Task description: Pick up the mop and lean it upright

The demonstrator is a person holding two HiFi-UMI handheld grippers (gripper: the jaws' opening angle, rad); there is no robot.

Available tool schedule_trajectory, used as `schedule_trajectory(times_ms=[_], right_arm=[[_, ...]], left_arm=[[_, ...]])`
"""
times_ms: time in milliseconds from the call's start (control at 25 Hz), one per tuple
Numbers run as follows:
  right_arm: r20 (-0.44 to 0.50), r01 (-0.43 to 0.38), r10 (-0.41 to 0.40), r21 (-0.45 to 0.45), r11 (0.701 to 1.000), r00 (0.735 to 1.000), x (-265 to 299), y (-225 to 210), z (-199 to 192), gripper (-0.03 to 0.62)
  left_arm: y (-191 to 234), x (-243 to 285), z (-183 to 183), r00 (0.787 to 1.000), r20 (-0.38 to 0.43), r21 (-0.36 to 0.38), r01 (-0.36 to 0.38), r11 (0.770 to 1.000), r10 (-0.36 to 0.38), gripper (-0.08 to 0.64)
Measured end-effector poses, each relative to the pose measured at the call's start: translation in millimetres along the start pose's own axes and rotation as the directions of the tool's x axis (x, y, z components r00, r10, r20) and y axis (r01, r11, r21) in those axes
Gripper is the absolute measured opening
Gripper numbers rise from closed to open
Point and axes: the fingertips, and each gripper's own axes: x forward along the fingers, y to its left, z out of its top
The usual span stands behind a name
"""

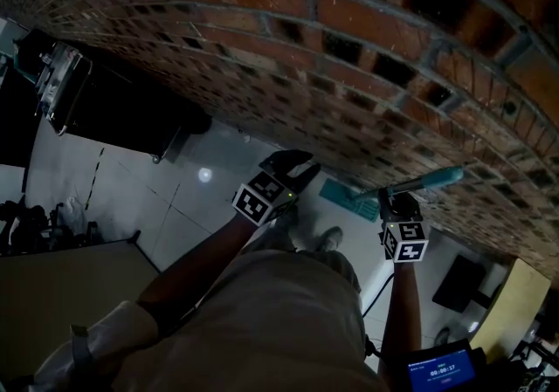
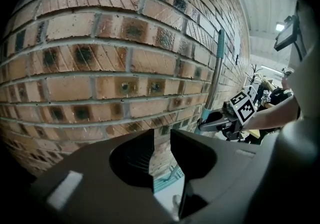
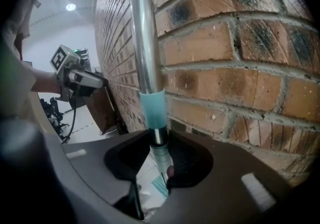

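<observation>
Steel and teal: mop (image 3: 145, 43) gripped upright by the right gripper (image 3: 159, 155), just beside the brick wall (image 3: 240, 68), apparently for leaning there; left gripper (image 2: 161, 153) alongside, jaws narrowly parted on nothing, seemingly spare.

Blue screen (image 1: 441, 370) with white digits too small to read, no other legible text

a brick wall (image 1: 349, 50) fills the view ahead. the mop pole (image 3: 145, 43) rises just before it, clamped between the jaws of the right gripper (image 3: 159, 153). the left gripper (image 2: 161, 138) sits to the pole's left, apart from it, with nothing between its jaws. the mop head (image 1: 348, 198) lies on the floor (image 1: 113, 181) at the wall's foot.
</observation>
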Motion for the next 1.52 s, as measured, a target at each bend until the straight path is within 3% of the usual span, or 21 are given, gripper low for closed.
schedule_trajectory(times_ms=[840,1520], right_arm=[[-0.101,0.016,-0.015,0.014,1.000,0.995,34,-15,-61,0.118],[-0.135,0.012,-0.010,0.012,1.000,0.991,63,-29,-99,0.120]], left_arm=[[-5,9,-34,0.997,-0.079,0.029,0.011,1.000,-0.009,0.123],[-15,20,-56,0.995,-0.095,-0.002,0.012,1.000,-0.013,0.127]])
